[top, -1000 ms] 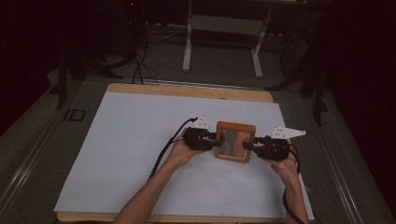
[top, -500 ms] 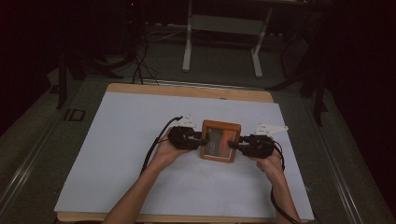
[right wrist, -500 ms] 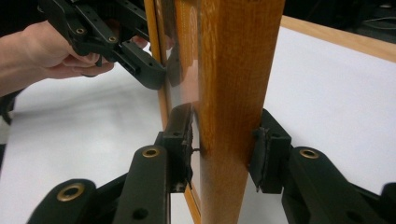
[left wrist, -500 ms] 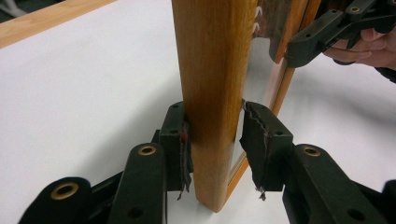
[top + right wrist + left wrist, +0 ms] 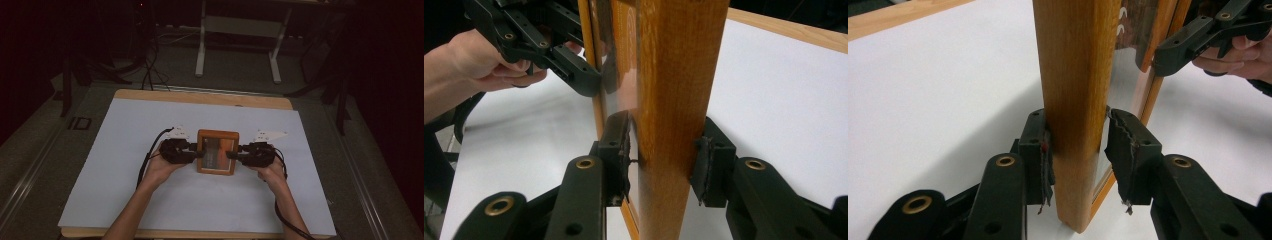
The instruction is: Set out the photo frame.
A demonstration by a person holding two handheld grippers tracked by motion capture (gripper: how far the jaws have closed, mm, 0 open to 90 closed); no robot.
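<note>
A wooden picture frame (image 5: 217,151) with a glass front is held just above the white sheet, gripped on both sides. My left gripper (image 5: 196,151) is shut on its left rail; in the left gripper view the pads (image 5: 1040,160) of that gripper (image 5: 1078,145) squeeze the wooden rail (image 5: 1075,75). My right gripper (image 5: 235,154) is shut on the opposite rail, and up close the right gripper (image 5: 666,150) clamps the wood (image 5: 679,75). Each gripper view also shows the other gripper farther off, the right gripper (image 5: 1198,35) and the left gripper (image 5: 574,75).
A white sheet (image 5: 125,150) covers the wooden-edged table (image 5: 200,97), with open room on every side of the frame. Cables (image 5: 150,155) trail from both grippers toward the person. A metal stand (image 5: 237,30) and dark floor lie beyond the far edge.
Both grippers have carried the frame to the left across the sheet, still holding it by its two sides.
</note>
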